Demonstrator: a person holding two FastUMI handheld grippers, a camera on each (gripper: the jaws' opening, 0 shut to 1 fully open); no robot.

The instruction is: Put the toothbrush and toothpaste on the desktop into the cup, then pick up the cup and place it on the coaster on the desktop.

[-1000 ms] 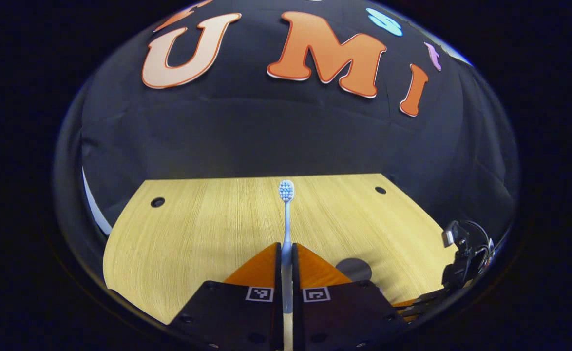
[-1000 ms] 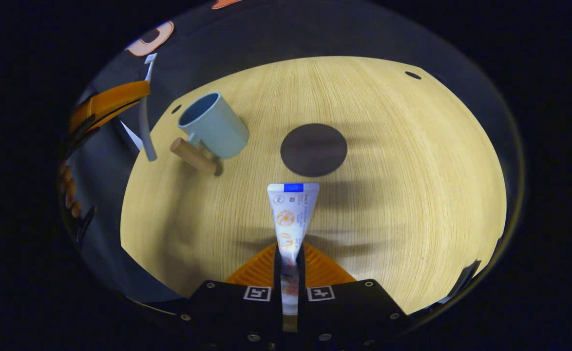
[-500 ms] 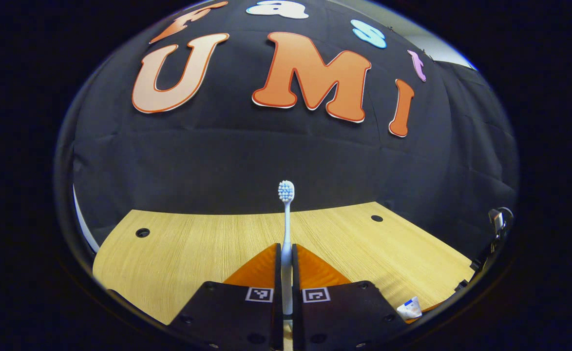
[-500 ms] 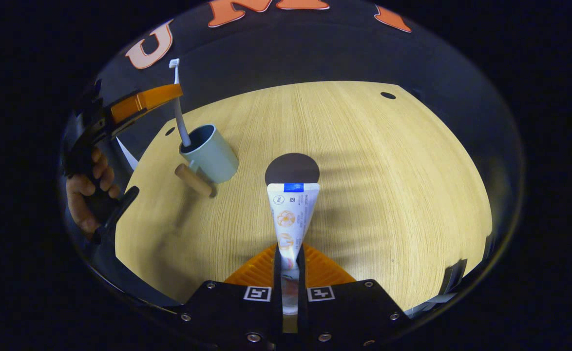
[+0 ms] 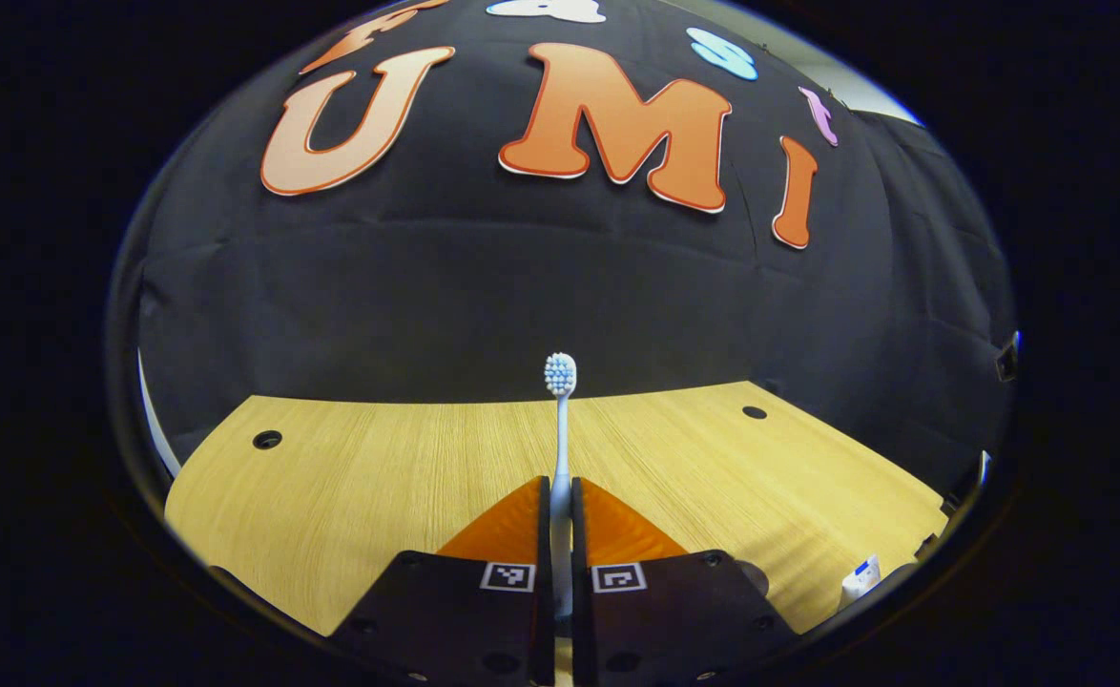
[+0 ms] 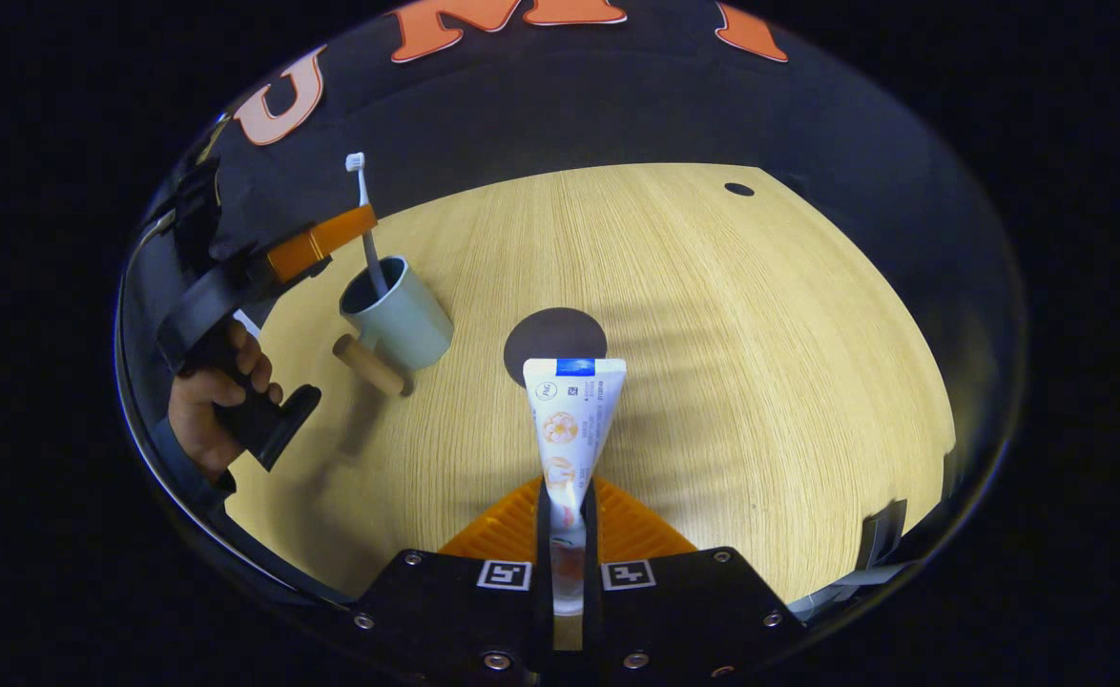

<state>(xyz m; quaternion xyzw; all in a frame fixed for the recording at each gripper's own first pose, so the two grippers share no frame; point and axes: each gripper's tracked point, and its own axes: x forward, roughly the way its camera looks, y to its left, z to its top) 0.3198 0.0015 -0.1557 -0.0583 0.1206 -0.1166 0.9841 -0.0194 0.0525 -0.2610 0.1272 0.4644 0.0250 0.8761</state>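
The wooden desktop (image 6: 713, 315) carries the round dark coaster (image 6: 554, 342) near its middle and, just left of it, the pale blue cup (image 6: 398, 320), upright with a stubby wooden handle (image 6: 367, 364) jutting toward the camera. The cup looks rigid and light; its handle or rim is probably the surest place to take it later, since the smooth wall could slip.

The right gripper (image 6: 566, 520) is closed tight on the toothpaste tube (image 6: 571, 410), pinching it near the cap end with the flat crimped end pointing forward above the desktop. The tube is soft and will likely flatten under the squeeze, so a grip near the stiffer cap end suits it.

The left gripper (image 5: 561, 510), held by a hand (image 6: 212, 401), clamps the slim toothbrush (image 5: 560, 420) at its handle, bristles up, lower end dipping into the cup. It appears light, stiff and slippery.
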